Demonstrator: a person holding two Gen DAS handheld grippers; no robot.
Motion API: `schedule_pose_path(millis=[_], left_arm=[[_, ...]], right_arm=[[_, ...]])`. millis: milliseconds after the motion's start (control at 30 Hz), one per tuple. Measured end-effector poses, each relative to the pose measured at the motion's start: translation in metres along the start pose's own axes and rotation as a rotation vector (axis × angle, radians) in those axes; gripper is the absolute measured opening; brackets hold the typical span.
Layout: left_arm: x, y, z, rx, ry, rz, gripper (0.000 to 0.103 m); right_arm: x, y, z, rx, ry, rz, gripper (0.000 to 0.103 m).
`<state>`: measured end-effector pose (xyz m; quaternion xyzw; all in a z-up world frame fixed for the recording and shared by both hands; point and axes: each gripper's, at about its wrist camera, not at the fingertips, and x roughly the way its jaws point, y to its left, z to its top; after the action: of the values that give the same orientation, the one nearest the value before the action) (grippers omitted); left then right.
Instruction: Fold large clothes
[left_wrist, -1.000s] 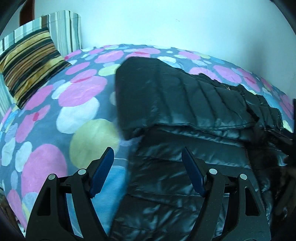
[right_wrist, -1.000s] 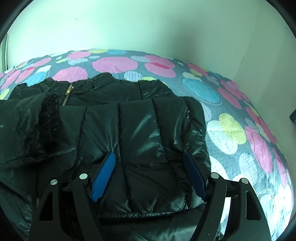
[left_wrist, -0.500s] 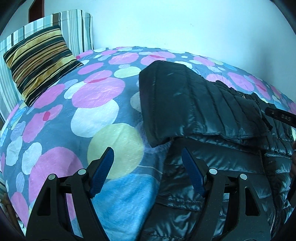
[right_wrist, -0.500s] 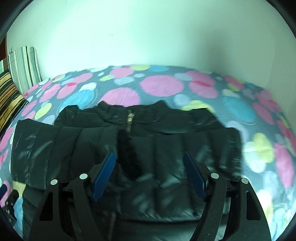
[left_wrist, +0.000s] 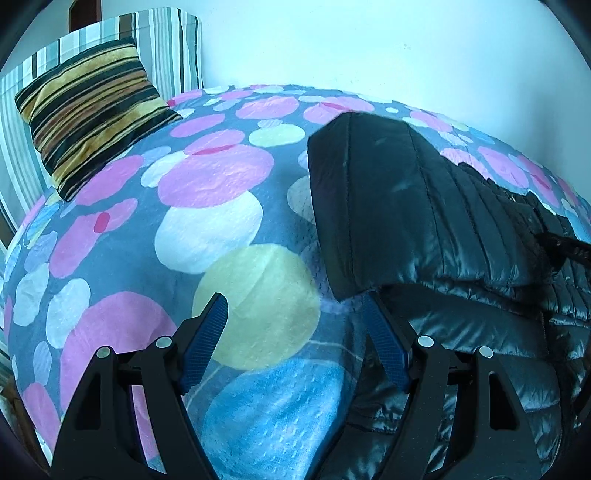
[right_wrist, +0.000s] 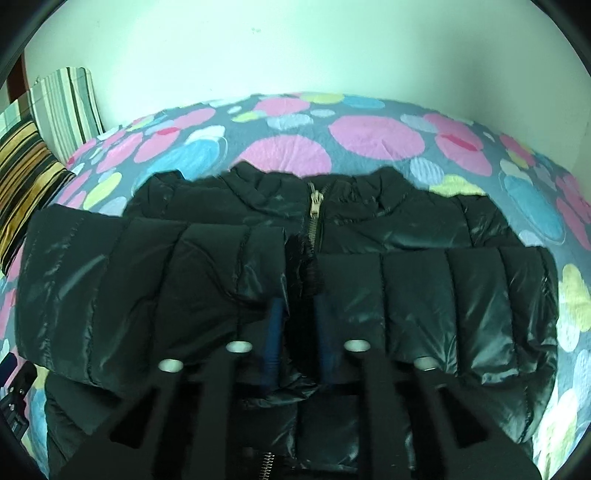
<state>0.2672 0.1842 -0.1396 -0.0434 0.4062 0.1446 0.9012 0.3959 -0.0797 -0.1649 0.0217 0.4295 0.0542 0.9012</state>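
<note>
Both sleeves of the glossy black quilted puffer jacket (right_wrist: 424, 295) already lie folded across its zipped front on the polka-dot bedspread (left_wrist: 229, 221); folding the body remains. Left gripper (left_wrist: 295, 332) hovers wide open and empty at the jacket's edge. Right gripper (right_wrist: 297, 332), blurred, has just been closing over the centre; whether it pinches fabric is unclear.

Jacket (right_wrist: 369, 229): we see it mid-frame on the bedspread (right_wrist: 369, 133), both sleeves folded across its front.
Cushion (left_wrist: 88, 110): upper left, behind the bedspread's near part.
</note>
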Motion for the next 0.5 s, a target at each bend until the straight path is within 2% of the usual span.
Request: schedule_pose_path(millis=[200, 267, 333, 433, 500], left_arm=[[-0.001, -0.006, 0.017, 0.021, -0.025, -0.026, 0.079], [-0.007, -0.014, 0.023, 0.041, -0.038, -0.061, 0.079], [-0.015, -0.019, 0.027, 0.064, -0.052, -0.136, 0.079], [-0.022, -0.029, 0.032, 0.098, -0.097, -0.116, 0.079], [-0.018, -0.034, 0.035, 0.111, -0.099, -0.093, 0.079]], right_arm=[[-0.028, -0.012, 0.009, 0.03, -0.085, -0.011, 0.009], [-0.034, -0.021, 0.009, 0.039, -0.101, -0.028, 0.009], [-0.044, -0.033, 0.009, 0.049, -0.129, -0.078, 0.009], [-0.055, -0.055, 0.009, 0.057, -0.163, -0.151, 0.009], [-0.062, -0.073, 0.008, 0.08, -0.173, -0.179, 0.009]])
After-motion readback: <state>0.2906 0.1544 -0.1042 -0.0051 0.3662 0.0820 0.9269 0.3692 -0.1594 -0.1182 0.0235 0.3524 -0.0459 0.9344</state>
